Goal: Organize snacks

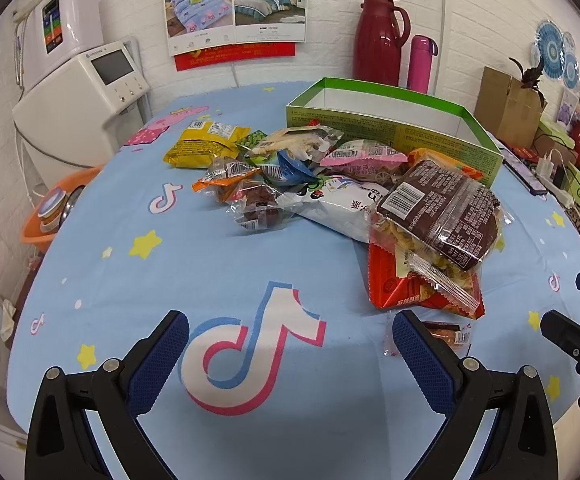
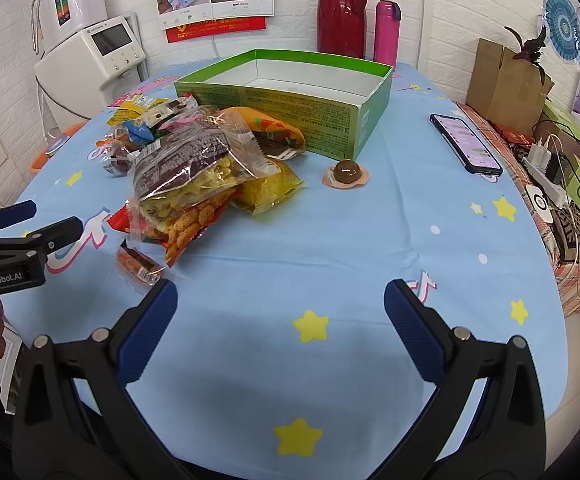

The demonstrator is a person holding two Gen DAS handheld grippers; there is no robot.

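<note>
A heap of snack packets lies on the blue tablecloth in front of an empty green box. The heap's nearest piece is a clear bag with a brown label atop a red packet. My left gripper is open, low over the cloth, short of the heap, holding nothing. In the right wrist view, the same heap sits left of the green box, and a small round brown sweet lies alone. My right gripper is open and empty over bare cloth.
A phone lies on the table's right side. Red jug and pink flask stand behind the box by the wall. A cardboard box and cluttered chargers sit at right. A white machine stands at left.
</note>
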